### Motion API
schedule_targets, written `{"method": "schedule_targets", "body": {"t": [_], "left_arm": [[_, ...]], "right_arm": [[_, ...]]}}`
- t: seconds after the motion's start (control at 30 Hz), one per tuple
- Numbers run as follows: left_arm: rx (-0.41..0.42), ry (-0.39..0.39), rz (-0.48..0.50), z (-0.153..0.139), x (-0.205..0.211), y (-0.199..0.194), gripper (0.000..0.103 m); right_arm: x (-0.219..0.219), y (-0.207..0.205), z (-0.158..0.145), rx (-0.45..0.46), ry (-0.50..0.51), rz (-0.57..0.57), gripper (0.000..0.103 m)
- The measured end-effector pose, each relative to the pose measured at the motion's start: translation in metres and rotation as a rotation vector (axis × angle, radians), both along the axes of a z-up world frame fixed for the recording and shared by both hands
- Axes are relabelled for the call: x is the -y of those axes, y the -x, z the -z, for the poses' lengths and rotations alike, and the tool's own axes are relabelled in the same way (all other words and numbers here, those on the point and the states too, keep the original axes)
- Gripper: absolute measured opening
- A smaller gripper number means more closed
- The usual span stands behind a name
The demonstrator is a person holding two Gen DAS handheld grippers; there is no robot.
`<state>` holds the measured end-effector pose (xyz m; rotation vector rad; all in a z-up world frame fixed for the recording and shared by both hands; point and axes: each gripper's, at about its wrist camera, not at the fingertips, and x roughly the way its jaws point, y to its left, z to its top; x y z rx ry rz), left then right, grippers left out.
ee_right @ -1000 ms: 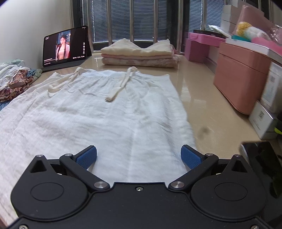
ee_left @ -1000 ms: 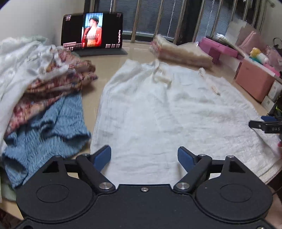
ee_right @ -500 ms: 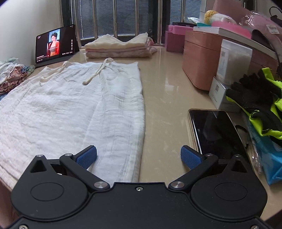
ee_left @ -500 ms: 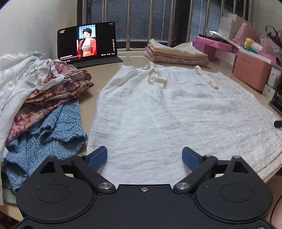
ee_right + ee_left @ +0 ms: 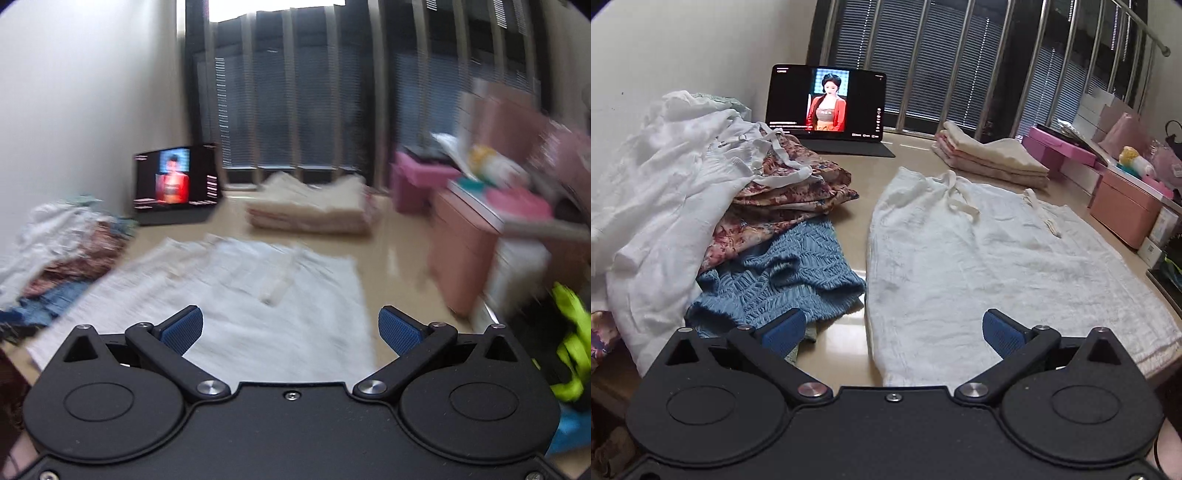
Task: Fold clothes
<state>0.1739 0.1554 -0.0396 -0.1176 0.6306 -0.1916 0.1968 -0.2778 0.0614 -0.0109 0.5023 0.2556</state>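
Left claw [image 5: 892, 328] tilted downward over the near edge of the bench [image 5: 908, 155], jaws opening wide, blue ribbed pads clear of everything, nothing gripped. Right claw [image 5: 290, 326] likewise spread wide and empty, pitched down, apparently raised well above the cloth, though heavy blur spoiled that view.

Compared with a second before: left jaws wider, left view slid sideways so the near hem now lay under the right pad only; right view lifted from close over the cloth to a high, far look.

Ahead of the left claw, white skirt [image 5: 990, 258] spread flat on the glossy beige bench, crinkled gauzy weave, two drawstring ties trailing near the far waistband. Left of the left claw, just beside the skirt, a loose heap: blue knit garment [image 5: 775, 280] with a ridged zigzag texture, floral fabric [image 5: 783, 199] above it, crumpled white garment [image 5: 672, 177] on top. Far beyond, folded stack [image 5: 990, 157] of cream and pink cloth, squared and neat, and a propped tablet [image 5: 827, 103] with a lit screen. Right of the right claw, pink boxes [image 5: 461, 251].
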Motion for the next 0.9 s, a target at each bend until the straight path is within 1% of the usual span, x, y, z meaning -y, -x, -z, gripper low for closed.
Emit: {"method": "schedule_targets", "body": {"t": [0.13, 0.17, 0.2, 0.23, 0.3, 0.33, 0.37, 0.4, 0.47, 0.5, 0.57, 0.6, 0.67, 0.73, 0.8, 0.83, 0.9], "left_arm": [[-0.012, 0.037, 0.014, 0.004, -0.004, -0.004, 0.099], [-0.018, 0.043, 0.016, 0.006, -0.004, -0.005, 0.095], [-0.024, 0.048, 0.018, 0.008, -0.004, -0.006, 0.088], [-0.03, 0.05, 0.018, 0.01, -0.004, -0.007, 0.084], [-0.05, 0.052, 0.014, 0.016, -0.003, -0.01, 0.065], [-0.058, 0.052, 0.012, 0.019, -0.003, -0.011, 0.061], [-0.059, 0.051, 0.012, 0.021, -0.002, -0.012, 0.054], [-0.059, 0.045, 0.01, 0.023, -0.001, -0.012, 0.046], [-0.058, 0.023, 0.001, 0.024, 0.0, -0.012, 0.038], [-0.059, 0.024, -0.003, 0.024, -0.001, -0.011, 0.031], [-0.059, 0.024, -0.008, 0.025, -0.002, -0.011, 0.024], [-0.057, 0.028, -0.005, 0.025, -0.003, -0.011, 0.022], [-0.051, 0.035, 0.0, 0.027, -0.004, -0.01, 0.021], [-0.043, 0.038, 0.005, 0.028, -0.005, -0.009, 0.021], [-0.037, 0.046, 0.009, 0.028, -0.007, -0.008, 0.02], [-0.035, 0.049, 0.013, 0.029, -0.007, -0.008, 0.02], [-0.031, 0.055, 0.02, 0.029, -0.009, -0.008, 0.02]], "right_arm": [[-0.055, -0.026, -0.024, -0.031, -0.038, -0.128, 0.103], [-0.069, -0.032, -0.028, -0.042, -0.051, -0.157, 0.103], [-0.085, -0.039, -0.031, -0.055, -0.052, -0.181, 0.102], [-0.1, -0.047, -0.035, -0.068, -0.051, -0.206, 0.102], [-0.134, -0.062, -0.039, -0.086, -0.017, -0.238, 0.102], [-0.15, -0.072, -0.04, -0.097, 0.003, -0.247, 0.101], [-0.165, -0.082, -0.041, -0.108, 0.02, -0.256, 0.1], [-0.18, -0.093, -0.042, -0.124, 0.039, -0.269, 0.096], [-0.208, -0.115, -0.042, -0.156, 0.07, -0.287, 0.09], [-0.222, -0.128, -0.039, -0.181, 0.086, -0.286, 0.09], [-0.25, -0.155, -0.032, -0.233, 0.121, -0.282, 0.088], [-0.263, -0.167, -0.027, -0.258, 0.147, -0.274, 0.084], [-0.286, -0.197, -0.01, -0.323, 0.193, -0.23, 0.08], [-0.3, -0.227, 0.012, -0.403, 0.2, -0.18, 0.074], [-0.305, -0.252, 0.035, -0.479, 0.179, -0.112, 0.064], [-0.305, -0.261, 0.045, -0.511, 0.157, -0.083, 0.062], [-0.306, -0.278, 0.063, -0.564, 0.108, -0.04, 0.054]]}}
